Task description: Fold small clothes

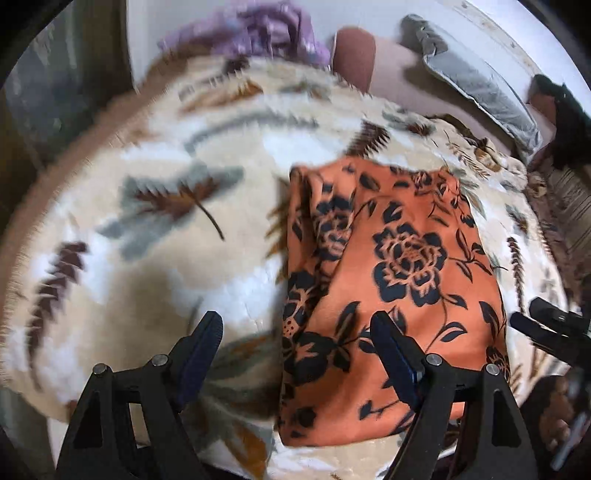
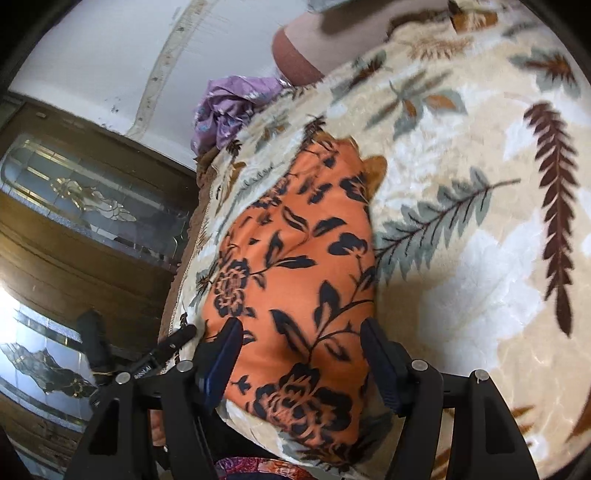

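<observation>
An orange garment with a black flower print lies folded flat on a cream leaf-patterned blanket. My left gripper is open and empty, hovering above the garment's near left edge. In the right wrist view the same orange garment lies on the blanket, and my right gripper is open and empty above its near end. The right gripper also shows at the right edge of the left wrist view.
A crumpled purple garment lies at the blanket's far edge, also seen in the right wrist view. A grey cushion and a brown-pink bolster lie behind. A wooden door with glass panels stands left.
</observation>
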`<state>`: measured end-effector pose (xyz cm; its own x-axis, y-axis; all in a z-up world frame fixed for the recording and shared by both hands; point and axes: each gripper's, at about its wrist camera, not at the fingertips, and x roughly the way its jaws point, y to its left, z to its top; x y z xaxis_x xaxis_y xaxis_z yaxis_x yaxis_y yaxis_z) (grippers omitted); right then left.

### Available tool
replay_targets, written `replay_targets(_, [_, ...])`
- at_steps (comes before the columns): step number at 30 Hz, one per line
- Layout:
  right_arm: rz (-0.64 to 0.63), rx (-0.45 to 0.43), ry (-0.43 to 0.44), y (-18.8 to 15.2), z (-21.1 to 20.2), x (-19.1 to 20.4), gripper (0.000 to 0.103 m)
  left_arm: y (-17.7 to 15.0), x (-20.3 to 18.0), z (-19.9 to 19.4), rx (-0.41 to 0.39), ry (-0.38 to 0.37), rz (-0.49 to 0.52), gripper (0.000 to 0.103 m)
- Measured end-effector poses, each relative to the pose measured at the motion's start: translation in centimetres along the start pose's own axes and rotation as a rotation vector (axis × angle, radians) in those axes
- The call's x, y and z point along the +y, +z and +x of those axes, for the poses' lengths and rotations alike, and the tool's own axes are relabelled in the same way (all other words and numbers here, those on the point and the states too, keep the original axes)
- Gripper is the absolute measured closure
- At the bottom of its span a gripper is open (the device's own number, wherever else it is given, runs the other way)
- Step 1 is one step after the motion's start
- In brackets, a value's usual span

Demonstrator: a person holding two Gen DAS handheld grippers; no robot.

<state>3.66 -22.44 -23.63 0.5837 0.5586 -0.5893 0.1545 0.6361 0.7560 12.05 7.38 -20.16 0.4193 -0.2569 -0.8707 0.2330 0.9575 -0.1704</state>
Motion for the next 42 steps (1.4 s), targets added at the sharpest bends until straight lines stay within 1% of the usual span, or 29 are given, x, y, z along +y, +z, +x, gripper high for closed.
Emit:
replay_targets(2, [0.033, 0.029, 0.026, 0.5, 1.2, -1.0, 0.033, 0.2, 0.8, 1.1, 0.03, -0.055, -0.015, 0.02])
replay_targets(3, [0.056, 0.046, 0.038, 0.9, 2.1, -1.7, 0.033, 0.4, 1.1, 2.0, 0.062, -0.096, -0.018, 0.017])
replay_targets(6, [0.072, 0.082, 0.055, 1.4, 4.0, -2.3, 0.031, 0.4, 1.3, 3.6, 0.12, -0.169, -0.043, 0.017])
replay_targets(7, [0.075, 0.101, 0.067, 1.6, 4.9, -2.4, 0.031, 0.4, 1.4, 4.0, 0.131, -0.204, -0.057, 0.016])
replay_targets(8, [0.075, 0.105, 0.073, 1.6, 5.4, -2.4, 0.03, 0.4, 1.5, 4.2, 0.133, -0.229, -0.059, 0.011])
replay_targets(9, [0.068, 0.095, 0.082, 1.7, 5.7, -2.3, 0.028, 0.3, 1.3, 4.3, 0.126, -0.246, -0.053, 0.01])
replay_targets(10, [0.052, 0.082, 0.098, 1.9, 6.0, -2.0, 0.025, 0.2, 1.1, 4.3, 0.122, -0.254, -0.046, 0.01])
replay_targets(13, [0.017, 0.072, 0.109, 2.1, 6.9, -1.4, 0.024, 0.6, 0.0, 4.6, 0.132, -0.352, -0.018, 0.01])
replay_targets(14, [0.001, 0.073, 0.106, 2.1, 7.2, -1.1, 0.024, 0.5, -0.5, 4.7, 0.133, -0.373, -0.007, 0.01])
replay_targets(16, [-0.038, 0.062, 0.082, 2.2, 7.6, -0.4, 0.028, 0.5, -1.7, 4.9, 0.122, -0.332, 0.029, 0.01])
replay_targets(17, [-0.044, 0.058, 0.076, 2.2, 7.6, -0.2, 0.036, 0.4, -2.1, 4.9, 0.114, -0.316, 0.045, 0.014])
replay_targets(18, [-0.048, 0.053, 0.069, 2.3, 7.7, 0.0, 0.043, 0.3, -2.6, 4.7, 0.099, -0.297, 0.058, 0.022])
replay_targets(19, [-0.054, 0.042, 0.063, 2.3, 7.5, 0.1, 0.045, 0.3, -2.9, 4.5, 0.087, -0.28, 0.066, 0.025])
replay_targets(20, [-0.069, 0.028, 0.056, 2.3, 7.2, 0.4, 0.049, 0.4, -3.2, 4.2, 0.073, -0.272, 0.073, 0.033])
replay_targets(21, [-0.081, 0.02, 0.052, 2.3, 6.9, 0.6, 0.052, 0.5, -3.3, 3.9, 0.06, -0.271, 0.078, 0.052])
replay_targets(22, [-0.103, 0.004, 0.041, 2.3, 6.5, 1.1, 0.052, 0.7, -3.6, 3.5, 0.054, -0.276, 0.084, 0.056])
replay_targets(24, [-0.134, -0.018, 0.032, 2.4, 5.8, 1.8, 0.055, 1.1, -4.3, 3.0, 0.037, -0.262, 0.097, 0.062])
replay_targets(27, [-0.203, -0.057, 0.007, 2.6, 4.2, 3.0, 0.056, 1.9, -6.0, 2.3, 0.019, -0.258, 0.138, 0.067])
replay_targets(30, [-0.248, -0.117, -0.016, 3.5, 1.6, 3.1, 0.057, 2.9, -8.7, 2.2, 0.007, -0.271, 0.183, 0.068])
replay_targets(33, [-0.24, -0.162, -0.014, 4.7, -0.8, 2.1, 0.057, 4.2, -11.5, 2.1, -0.028, -0.283, 0.219, 0.068])
replay_targets(36, [-0.189, -0.203, 0.009, 6.1, -3.1, -0.7, 0.057, 5.5, -14.4, 2.8, -0.036, -0.293, 0.239, 0.068])
replay_targets(37, [-0.169, -0.202, 0.019, 6.4, -3.3, -1.6, 0.057, 5.6, -15.0, 3.2, -0.025, -0.292, 0.239, 0.068])
replay_targets(39, [-0.104, -0.194, 0.038, 7.1, -3.4, -4.0, 0.057, 5.7, -16.4, 5.1, 0.021, -0.282, 0.24, 0.068])
replay_targets(41, [-0.034, -0.145, 0.05, 7.7, -2.7, -6.6, 0.057, 5.1, -17.0, 6.6, 0.057, -0.25, 0.241, 0.068])
replay_targets(42, [0.008, -0.103, 0.016, 8.1, -1.8, -8.1, 0.057, 4.9, -17.2, 7.5, 0.073, -0.222, 0.241, 0.068])
